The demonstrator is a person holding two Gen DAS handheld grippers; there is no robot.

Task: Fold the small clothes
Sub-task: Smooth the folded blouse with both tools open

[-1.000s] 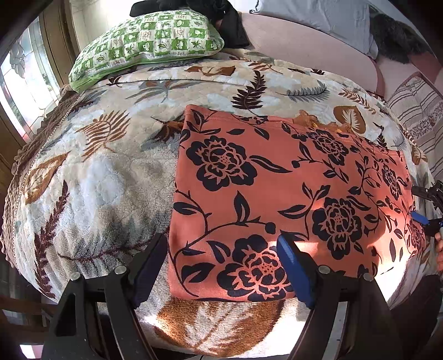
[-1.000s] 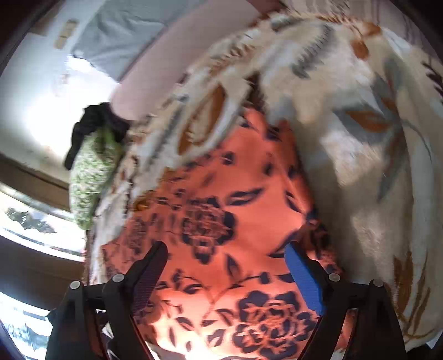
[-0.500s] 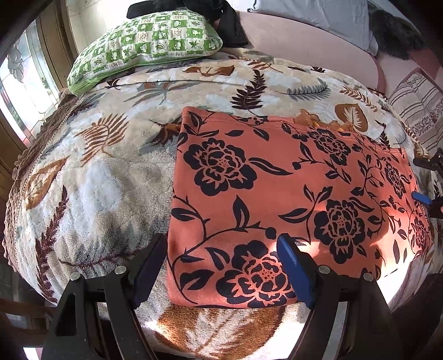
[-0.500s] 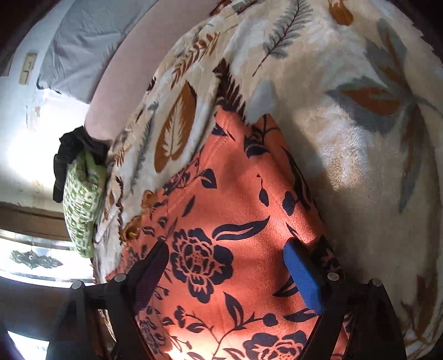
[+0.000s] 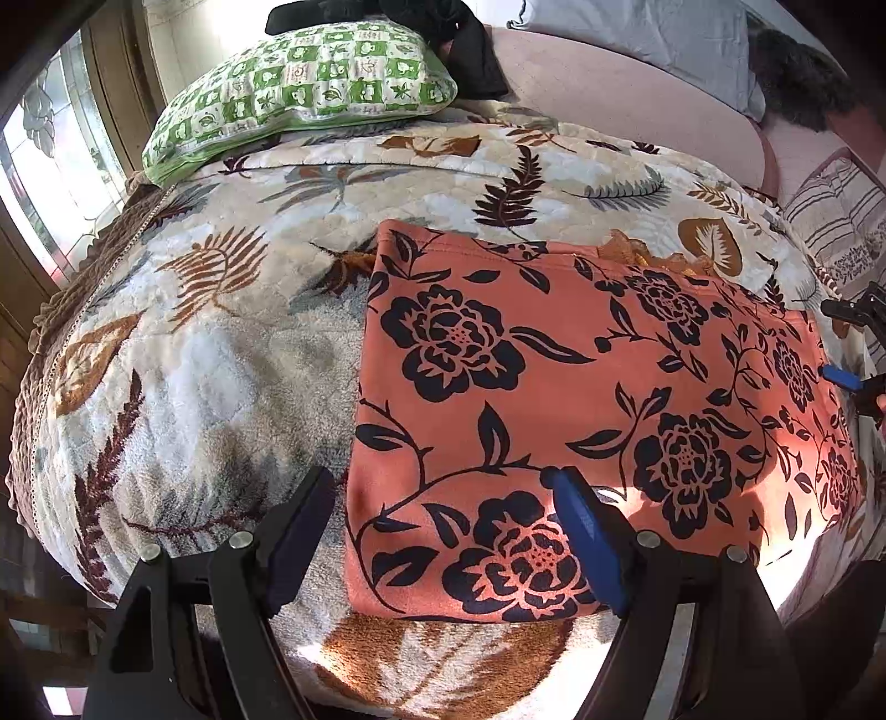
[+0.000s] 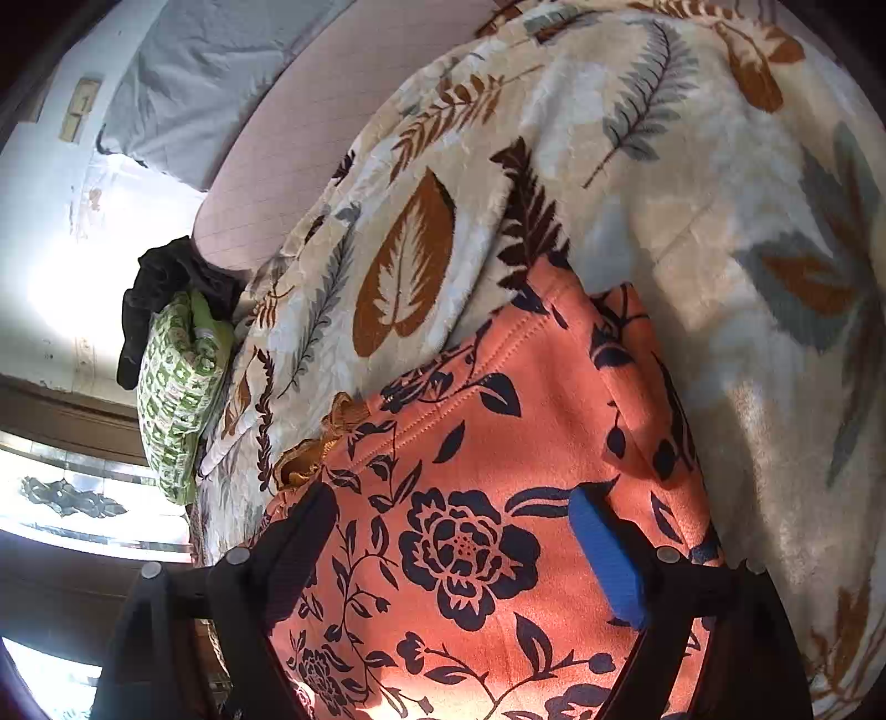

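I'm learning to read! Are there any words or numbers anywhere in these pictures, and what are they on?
No words or numbers can be read here.
Orange flowered garment: only black flowers and leaves, no label showing.
Green checkered pillow: small leaf and swirl pictures in the squares, no readable letters.
Leaf-print blanket: just leaves.
Small plate on the wall: one dark mark, too blurred to read.

We see the garment (image 5: 581, 399) lying flat on the blanket (image 5: 210, 354). Behind it to the left, a pillow (image 5: 299, 83) rests on the blanket's far edge, with dark clothing (image 5: 465, 39) behind the pillow.
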